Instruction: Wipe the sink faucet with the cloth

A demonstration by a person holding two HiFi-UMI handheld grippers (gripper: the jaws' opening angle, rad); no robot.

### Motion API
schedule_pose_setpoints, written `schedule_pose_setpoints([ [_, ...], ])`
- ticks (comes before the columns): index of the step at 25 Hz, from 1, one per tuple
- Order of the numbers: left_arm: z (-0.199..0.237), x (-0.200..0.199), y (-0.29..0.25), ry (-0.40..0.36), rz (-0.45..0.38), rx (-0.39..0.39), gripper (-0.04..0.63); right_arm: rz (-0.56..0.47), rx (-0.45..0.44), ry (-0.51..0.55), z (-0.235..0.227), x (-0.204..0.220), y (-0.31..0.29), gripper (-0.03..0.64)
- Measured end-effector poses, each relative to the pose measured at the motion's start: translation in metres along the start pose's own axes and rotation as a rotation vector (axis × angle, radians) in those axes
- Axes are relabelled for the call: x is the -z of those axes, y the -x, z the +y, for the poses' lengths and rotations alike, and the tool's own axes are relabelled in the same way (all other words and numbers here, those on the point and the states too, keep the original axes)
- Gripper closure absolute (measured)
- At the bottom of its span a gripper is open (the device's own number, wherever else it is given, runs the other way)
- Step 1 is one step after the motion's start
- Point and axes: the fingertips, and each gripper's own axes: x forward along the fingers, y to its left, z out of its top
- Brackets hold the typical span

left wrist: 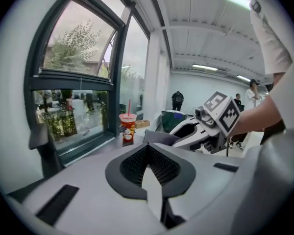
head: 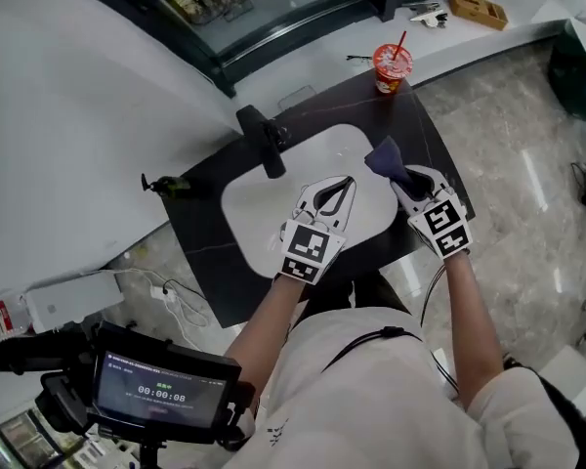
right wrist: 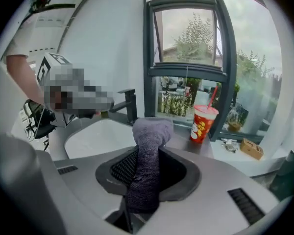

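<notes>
A black faucet (head: 264,143) stands at the back of the white sink (head: 249,218), set in a dark counter. My right gripper (head: 402,177) is at the sink's right rim, shut on a grey-purple cloth (head: 384,157) that sticks out past its tips. In the right gripper view the cloth (right wrist: 152,129) runs up between the jaws, with the faucet (right wrist: 130,104) beyond it to the left. My left gripper (head: 347,182) hovers over the basin, right of the faucet. Its jaws (left wrist: 148,148) meet with nothing between them.
A red cup with a straw (head: 392,66) stands on the counter's far corner. Behind it a white window ledge holds a wooden box (head: 479,8). A small dark object (head: 171,186) lies left of the sink. A screen device (head: 161,389) is at the lower left.
</notes>
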Motion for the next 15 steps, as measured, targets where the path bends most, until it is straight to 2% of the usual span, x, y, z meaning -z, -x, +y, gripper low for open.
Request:
schedule_pose_setpoints([
  [8,0.063,0.014,0.079,0.072,-0.04,-0.261,0.6,-0.099,-0.18,0.164,0.053,-0.078,-0.046,0.503],
  [11,0.08,0.025,0.108,0.107,-0.049,-0.339,0.6,-0.113,-0.229,0.236,0.068,-0.1,-0.064,0.503],
  [15,0.106,0.035,0.141,0.15,-0.068,-0.426,0.6,-0.145,-0.267,0.368,0.075,-0.157,-0.099,0.503],
])
